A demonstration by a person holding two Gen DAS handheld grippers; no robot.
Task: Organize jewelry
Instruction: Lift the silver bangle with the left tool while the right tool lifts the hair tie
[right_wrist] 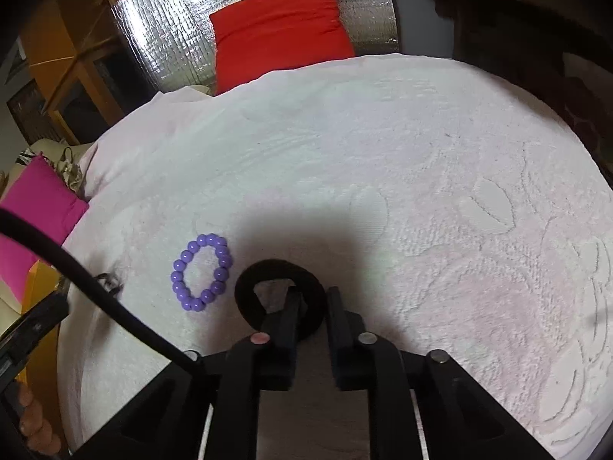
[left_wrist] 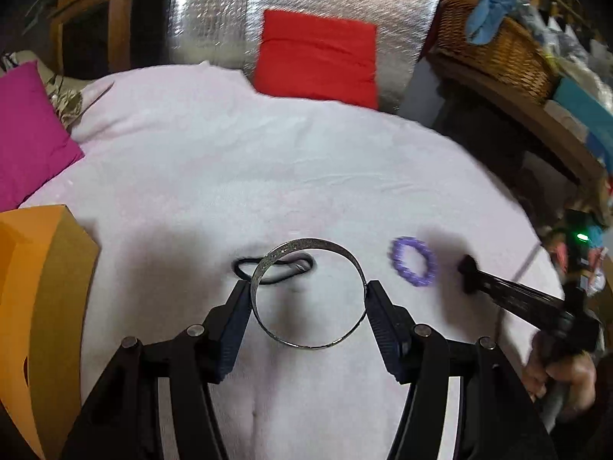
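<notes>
My left gripper [left_wrist: 308,291] is shut on a silver bangle [left_wrist: 306,341] and holds it above the white blanket [left_wrist: 230,176]. A thin black hair tie [left_wrist: 245,264] lies on the blanket just behind the bangle. A purple bead bracelet [left_wrist: 413,262] lies to its right and also shows in the right wrist view [right_wrist: 201,272]. My right gripper [right_wrist: 312,293] is shut on a thick black ring [right_wrist: 264,272] close to the blanket; in the left wrist view it shows at the right [left_wrist: 469,272].
An orange cardboard box [left_wrist: 42,299] stands at the left edge. A magenta cushion [left_wrist: 27,134] and a red cushion [left_wrist: 318,57] lie at the back, before silver foil [left_wrist: 214,11]. A wicker basket [left_wrist: 494,50] sits on a shelf at the right.
</notes>
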